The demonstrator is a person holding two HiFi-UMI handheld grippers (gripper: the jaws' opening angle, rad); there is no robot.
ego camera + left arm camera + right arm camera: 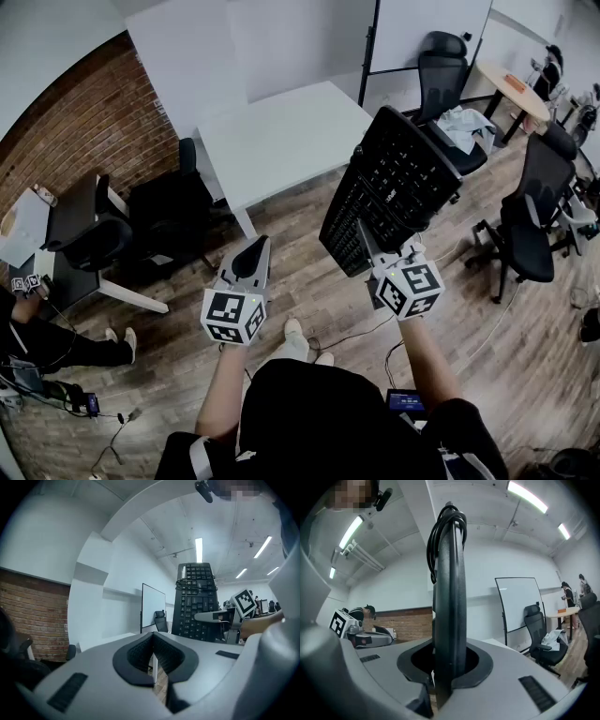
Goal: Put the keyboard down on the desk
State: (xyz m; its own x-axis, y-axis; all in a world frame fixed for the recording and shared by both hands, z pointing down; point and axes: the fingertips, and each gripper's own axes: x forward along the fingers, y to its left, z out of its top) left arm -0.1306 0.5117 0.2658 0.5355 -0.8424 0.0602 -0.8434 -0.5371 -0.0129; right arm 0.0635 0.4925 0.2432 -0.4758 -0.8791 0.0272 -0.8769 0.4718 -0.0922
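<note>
Office room, wood floor (pixel 309 234), brick wall (pixel 84 122) on the left. Seated person (pixel 42 342) at the far left edge, black chairs (pixel 112 230) just beside the brick wall. White table (pixel 281 141) left of centre, top bare.

Left hand-held gripper (pixel 252 247): level, near the table's front corner and over the floor. Jaws fully together in the left gripper view, nothing between them, pads (pixel 140 652) meeting.

Keyboard (pixel 394 183): black, in the air right of the table, not touching it. It stands on end and tilted, key side facing the left hand-held gripper. Cable (pixel 447 522) is wrapped round its upper end.

Right hand-held gripper (pixel 367 236): jaws clamped on the keyboard's lower edge. The right gripper view shows the keyboard edge-on, standing upright out of the jaws.

Whiteboard (pixel 427 33) behind the keyboard at the back wall. More black chairs (pixel 530 216) on the right, and a round table (pixel 511 89) in the far right corner.
</note>
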